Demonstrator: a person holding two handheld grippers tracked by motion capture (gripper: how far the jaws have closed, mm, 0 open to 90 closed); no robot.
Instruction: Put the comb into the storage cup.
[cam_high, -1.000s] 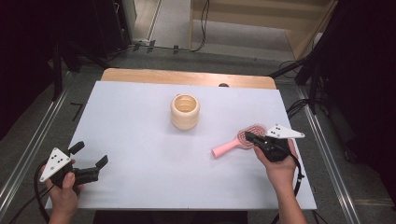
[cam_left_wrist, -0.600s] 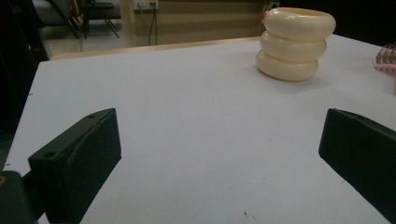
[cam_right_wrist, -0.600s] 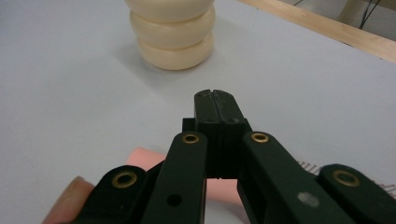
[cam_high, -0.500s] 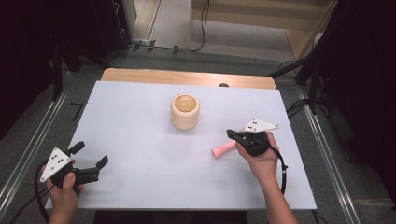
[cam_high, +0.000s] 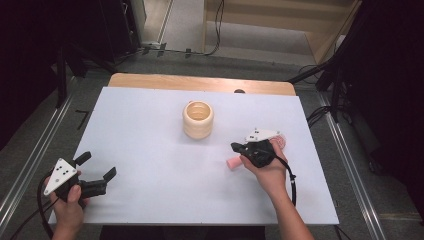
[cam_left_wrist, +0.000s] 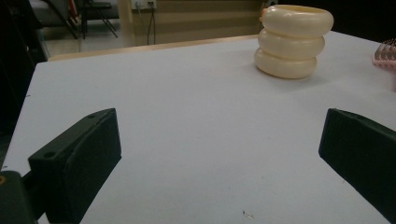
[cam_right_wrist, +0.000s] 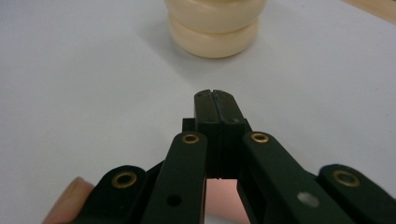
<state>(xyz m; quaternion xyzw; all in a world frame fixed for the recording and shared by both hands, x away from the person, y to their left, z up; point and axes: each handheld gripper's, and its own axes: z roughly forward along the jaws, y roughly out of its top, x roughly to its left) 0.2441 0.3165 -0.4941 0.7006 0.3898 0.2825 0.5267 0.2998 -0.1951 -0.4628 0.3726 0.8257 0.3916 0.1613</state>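
Carrying the pink brush (cam_high: 233, 163) under your clenched right gripper (cam_high: 235, 147), you haven't reached the ringed holder (cam_high: 198, 119); left gripper (cam_high: 97, 167) gapes idle.

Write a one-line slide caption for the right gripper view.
Right gripper, jaws shut, above a pink brush handle, pointing across the white table toward a cream ringed holder.

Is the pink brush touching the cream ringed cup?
Apart. The high view shows a plain strip of bare white table between the pink brush, lying by the right hand-held gripper, and the cream ringed cup.
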